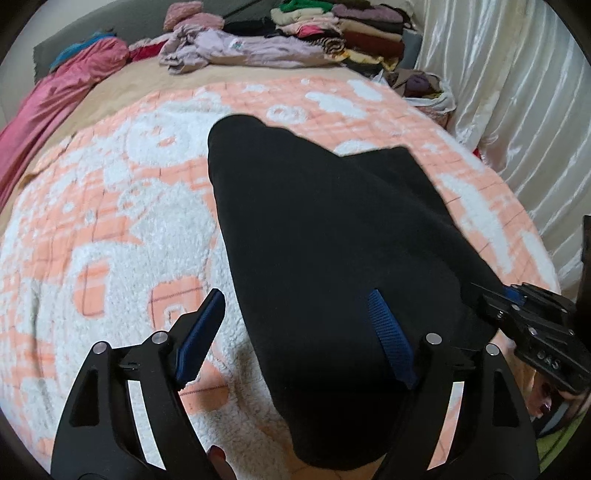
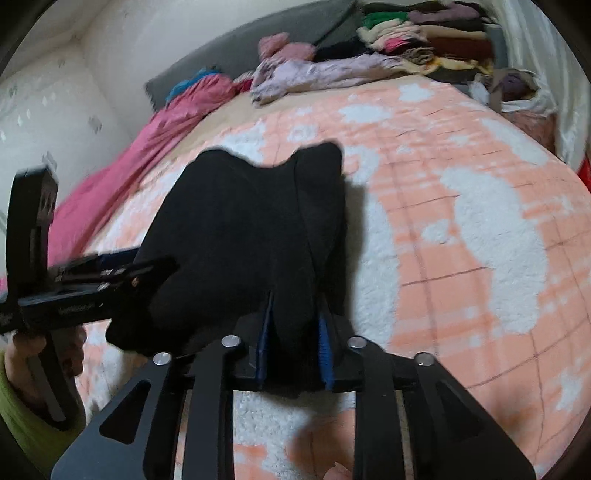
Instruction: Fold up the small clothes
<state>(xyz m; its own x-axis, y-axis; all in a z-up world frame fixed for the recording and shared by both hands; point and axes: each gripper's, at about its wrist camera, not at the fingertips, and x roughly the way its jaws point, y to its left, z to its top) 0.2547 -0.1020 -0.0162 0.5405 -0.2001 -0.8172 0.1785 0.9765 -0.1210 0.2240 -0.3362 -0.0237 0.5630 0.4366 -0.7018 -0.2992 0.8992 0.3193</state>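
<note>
Black garment (image 1: 332, 236) lies lengthwise on the peach-and-white fleece blanket (image 1: 110, 221), near end at the grippers, far end with two rounded tips pointing toward the clothes piles. Right gripper (image 2: 293, 347) is pinching a bunched fold of the near edge between its blue pads (image 2: 325, 354); grip looks real, cloth fills the gap. Left gripper (image 1: 295, 332) stands spread wide; one blue pad sits on top of the cloth, the other out over the blanket to the left, so nothing pressed, not holding. To do this step well, I'd say: left claw should close on the near-left corner level with the right one, same layer count, before any lift, else the fold goes crooked. Then carry both corners evenly toward the far tips and match edges. Risk: fleece may drag the fabric, and right grip is bulky, may slip. Far off, lilac clothes (image 1: 240, 48) and a folded stack (image 1: 332, 26) stay well apart, plus a pink cover (image 1: 55, 92) far left.
</note>
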